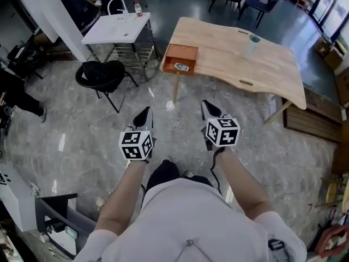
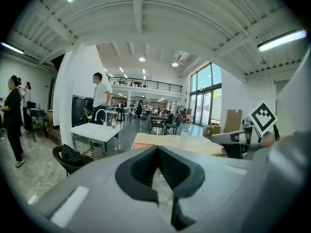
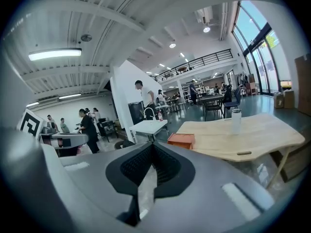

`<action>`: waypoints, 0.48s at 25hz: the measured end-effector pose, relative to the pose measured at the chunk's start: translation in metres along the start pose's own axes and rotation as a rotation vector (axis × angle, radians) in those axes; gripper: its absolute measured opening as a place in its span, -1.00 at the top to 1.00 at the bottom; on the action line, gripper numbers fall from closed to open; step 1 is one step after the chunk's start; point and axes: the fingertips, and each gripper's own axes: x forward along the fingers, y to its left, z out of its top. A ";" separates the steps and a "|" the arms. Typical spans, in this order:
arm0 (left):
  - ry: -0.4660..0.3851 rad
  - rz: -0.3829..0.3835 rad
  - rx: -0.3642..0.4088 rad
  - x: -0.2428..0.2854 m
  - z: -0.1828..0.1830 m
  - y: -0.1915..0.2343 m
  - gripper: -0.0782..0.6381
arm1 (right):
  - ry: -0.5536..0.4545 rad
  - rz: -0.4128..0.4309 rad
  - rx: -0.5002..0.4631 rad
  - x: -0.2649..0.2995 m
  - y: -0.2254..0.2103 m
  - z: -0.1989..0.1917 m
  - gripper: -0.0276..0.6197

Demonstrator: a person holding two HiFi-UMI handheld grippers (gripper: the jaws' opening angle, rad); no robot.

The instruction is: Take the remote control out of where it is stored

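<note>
Bare floor (image 1: 175,125) open ahead of left gripper (image 1: 144,113) and right gripper (image 1: 209,109) up to the wooden table (image 1: 240,59), its thin leg (image 1: 176,89) straight ahead below the open-topped drawer (image 1: 185,53), black chair (image 1: 101,74) and white table (image 1: 117,29) off front-left, well apart.

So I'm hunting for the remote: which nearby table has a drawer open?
The light wooden table, not the white table beside it: its orange drawer is pulled out at the corner, with the remote control lying inside.
</note>
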 end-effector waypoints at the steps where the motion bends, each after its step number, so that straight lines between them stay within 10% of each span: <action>1: 0.002 -0.002 0.002 0.010 0.001 0.004 0.78 | 0.000 0.006 0.001 0.012 -0.002 0.003 0.83; 12: -0.009 -0.061 -0.011 0.171 0.050 0.084 0.78 | 0.057 0.037 -0.035 0.179 -0.033 0.058 0.83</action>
